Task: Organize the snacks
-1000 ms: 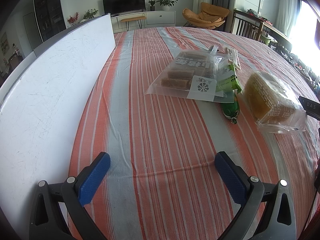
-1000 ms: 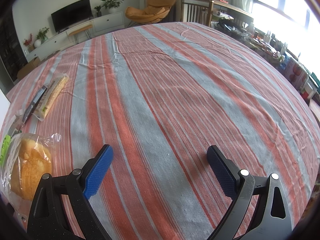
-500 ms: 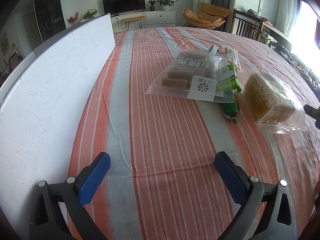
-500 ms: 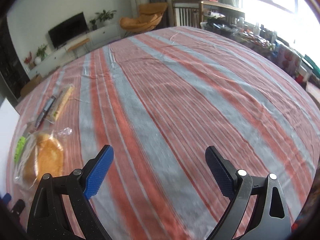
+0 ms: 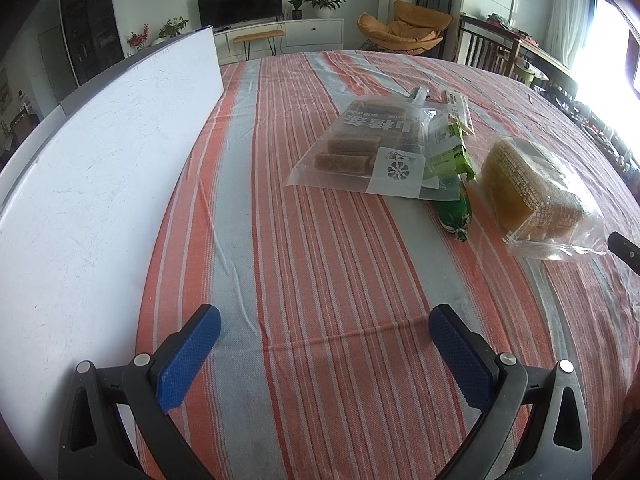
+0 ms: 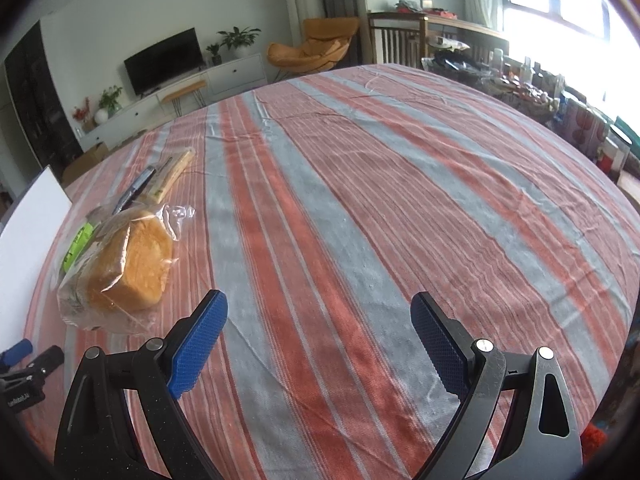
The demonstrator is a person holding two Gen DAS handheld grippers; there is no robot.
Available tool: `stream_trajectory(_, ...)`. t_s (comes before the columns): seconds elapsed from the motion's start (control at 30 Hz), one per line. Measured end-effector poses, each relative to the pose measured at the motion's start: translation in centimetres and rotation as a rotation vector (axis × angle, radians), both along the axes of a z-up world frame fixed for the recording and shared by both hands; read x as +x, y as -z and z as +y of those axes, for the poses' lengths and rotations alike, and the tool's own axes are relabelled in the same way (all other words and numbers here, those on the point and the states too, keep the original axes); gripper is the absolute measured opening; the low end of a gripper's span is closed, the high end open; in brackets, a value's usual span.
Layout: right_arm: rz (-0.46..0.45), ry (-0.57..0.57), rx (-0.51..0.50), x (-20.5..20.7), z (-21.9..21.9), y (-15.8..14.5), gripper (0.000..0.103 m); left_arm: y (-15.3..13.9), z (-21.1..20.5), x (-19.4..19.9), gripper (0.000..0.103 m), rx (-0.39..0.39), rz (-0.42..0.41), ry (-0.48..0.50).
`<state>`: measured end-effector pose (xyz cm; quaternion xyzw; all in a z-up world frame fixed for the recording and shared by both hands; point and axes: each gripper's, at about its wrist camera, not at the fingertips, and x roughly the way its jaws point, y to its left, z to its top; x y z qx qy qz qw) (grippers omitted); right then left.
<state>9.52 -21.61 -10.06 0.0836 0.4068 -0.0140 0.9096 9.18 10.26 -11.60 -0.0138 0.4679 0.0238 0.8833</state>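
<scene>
Several snacks lie on the striped tablecloth [image 5: 320, 280]. A clear bag of brown bars [image 5: 360, 148] overlaps a green packet [image 5: 454, 200]. A bagged bread loaf [image 5: 528, 188] lies to their right and also shows in the right wrist view [image 6: 128, 264]. A long cracker pack [image 6: 172, 174] and a dark stick [image 6: 134, 190] lie farther back. My left gripper [image 5: 324, 348] is open and empty, well short of the snacks. My right gripper [image 6: 320, 340] is open and empty, right of the bread.
A white board [image 5: 92, 184] stands upright along the left side of the table. Chairs [image 6: 396, 36] and a cluttered side table [image 6: 540, 88] sit beyond the far right edge. The left gripper's fingertip [image 6: 16, 352] shows at the right wrist view's lower left.
The right gripper has turned left and pulled back, so the bread loaf now sits larger and closer to its left finger. The left gripper has not moved.
</scene>
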Motion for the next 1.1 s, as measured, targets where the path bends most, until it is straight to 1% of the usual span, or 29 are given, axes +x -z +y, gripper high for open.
stream_trajectory(0.07,0.016,0.006,0.017,0.1,-0.4,0.3,0.095,-0.5,-0.2,-0.2,0.103,-0.019,0.024,0.022)
stream_trajectory(0.13,0.026,0.005,0.027,0.2,-0.5,0.5,0.095,-1.6,-0.1,-0.6,0.103,-0.05,0.027,0.026)
stream_trajectory(0.2,0.029,0.003,0.02,0.2,-0.2,0.6,0.095,-3.5,0.0,-0.7,0.103,-0.097,0.016,0.034)
stream_trajectory(0.27,0.034,-0.003,0.011,0.3,0.0,0.6,0.095,-5.9,0.1,-0.4,0.103,-0.141,-0.006,0.048)
stream_trajectory(0.37,0.04,-0.007,-0.001,0.3,0.2,0.7,0.096,-9.5,-0.2,1.2,0.103,-0.172,-0.035,0.074)
stream_trajectory(0.4,0.04,-0.007,-0.003,0.3,0.2,0.7,0.096,-10.3,-0.4,2.0,0.103,-0.172,-0.03,0.085)
stream_trajectory(0.47,0.041,-0.007,-0.003,0.3,0.2,0.7,0.096,-11.1,-0.8,4.3,0.103,-0.175,0.01,0.119)
stream_trajectory(0.5,0.04,-0.007,-0.003,0.3,0.3,0.7,0.096,-11.1,-0.9,5.6,0.103,-0.175,0.039,0.135)
stream_trajectory(0.57,0.041,-0.007,-0.003,0.3,0.3,0.7,0.096,-10.6,-0.9,8.2,0.103,-0.15,0.077,0.152)
stream_trajectory(0.67,0.041,-0.007,-0.005,0.3,0.3,0.7,0.096,-8.9,-0.4,11.6,0.103,-0.099,0.145,0.152)
stream_trajectory(0.77,0.046,-0.007,-0.015,0.4,0.5,0.8,0.096,-7.2,0.2,14.1,0.103,-0.081,0.172,0.136)
stream_trajectory(0.93,0.054,-0.007,-0.034,0.5,0.7,0.9,0.096,-5.0,0.2,16.4,0.102,-0.117,0.206,0.137)
stream_trajectory(1.1,0.058,-0.007,-0.043,0.6,0.8,0.9,0.096,-3.9,-0.2,17.2,0.102,-0.125,0.215,0.147)
